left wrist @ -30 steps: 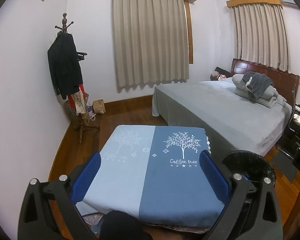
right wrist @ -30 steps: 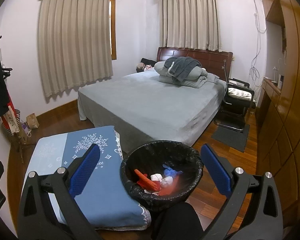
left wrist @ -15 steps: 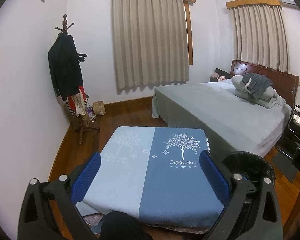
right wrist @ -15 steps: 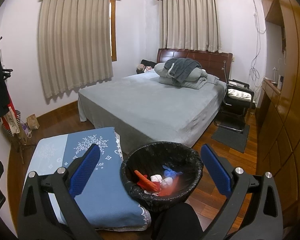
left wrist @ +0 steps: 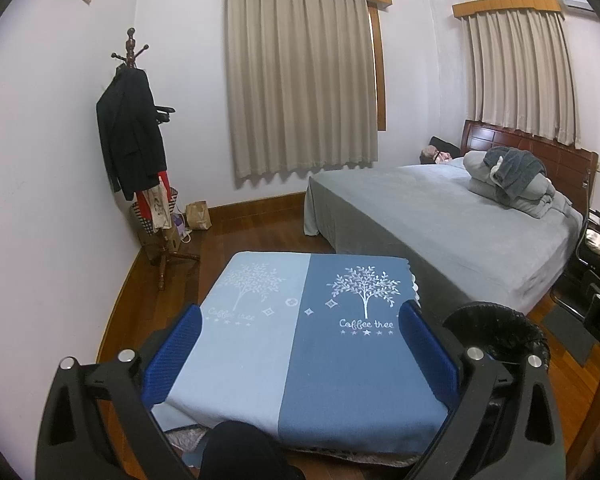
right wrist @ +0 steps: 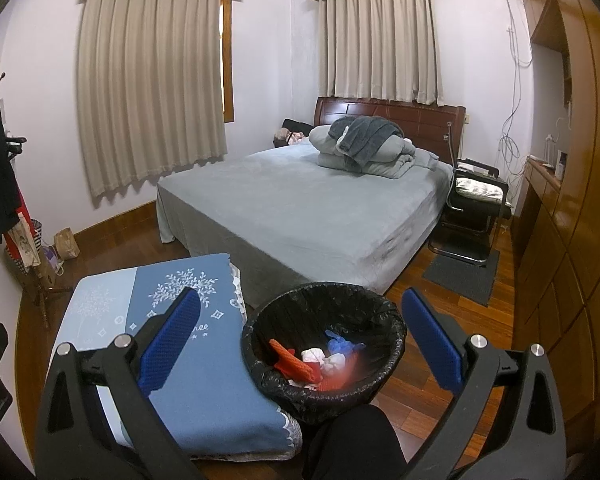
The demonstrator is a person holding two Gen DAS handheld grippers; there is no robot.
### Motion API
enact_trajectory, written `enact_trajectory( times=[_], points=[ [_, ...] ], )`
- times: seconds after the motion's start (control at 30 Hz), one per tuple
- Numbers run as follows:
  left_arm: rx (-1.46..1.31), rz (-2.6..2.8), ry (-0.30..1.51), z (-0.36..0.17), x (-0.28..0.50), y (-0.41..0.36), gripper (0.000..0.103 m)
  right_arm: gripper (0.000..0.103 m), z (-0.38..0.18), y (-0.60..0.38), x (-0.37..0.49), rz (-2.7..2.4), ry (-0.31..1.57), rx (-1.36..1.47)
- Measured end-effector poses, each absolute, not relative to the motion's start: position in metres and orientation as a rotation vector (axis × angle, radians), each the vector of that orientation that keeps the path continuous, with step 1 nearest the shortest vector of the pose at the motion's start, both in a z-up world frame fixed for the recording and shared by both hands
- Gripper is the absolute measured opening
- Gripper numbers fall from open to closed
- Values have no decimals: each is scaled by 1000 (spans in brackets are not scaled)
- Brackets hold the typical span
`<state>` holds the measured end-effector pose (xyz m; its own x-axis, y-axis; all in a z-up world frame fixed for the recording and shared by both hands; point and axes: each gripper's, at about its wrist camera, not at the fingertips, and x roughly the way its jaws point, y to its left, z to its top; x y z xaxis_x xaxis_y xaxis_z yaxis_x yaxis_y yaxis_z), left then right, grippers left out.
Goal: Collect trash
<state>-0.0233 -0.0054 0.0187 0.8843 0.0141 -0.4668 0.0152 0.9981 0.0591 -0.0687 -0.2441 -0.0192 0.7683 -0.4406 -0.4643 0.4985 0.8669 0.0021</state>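
A trash bin with a black liner (right wrist: 324,304) stands on the wood floor right of a low table under a blue cloth (right wrist: 172,364). Red, white and blue scraps (right wrist: 324,360) lie inside it. My right gripper (right wrist: 300,344) is open and empty, held above the bin. My left gripper (left wrist: 300,354) is open and empty above the blue cloth (left wrist: 300,340), which shows no trash. The bin's rim (left wrist: 496,320) shows at the right of the left wrist view.
A grey bed (right wrist: 300,208) with folded bedding stands behind the bin. A coat rack (left wrist: 136,148) and a paper bag (left wrist: 198,216) are at the left wall. A black chair (right wrist: 476,208) and wooden cabinets (right wrist: 572,208) are on the right.
Both views have shifted only slightly. The grippers stay open and the bin and table have not moved.
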Motion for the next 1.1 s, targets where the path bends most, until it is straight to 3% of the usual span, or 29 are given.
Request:
enact_trajectory(
  times=[1.1],
  points=[
    [68,-13,497,13,-27,-8,97,98,-20,-247,-69,-512,473,128]
  ],
)
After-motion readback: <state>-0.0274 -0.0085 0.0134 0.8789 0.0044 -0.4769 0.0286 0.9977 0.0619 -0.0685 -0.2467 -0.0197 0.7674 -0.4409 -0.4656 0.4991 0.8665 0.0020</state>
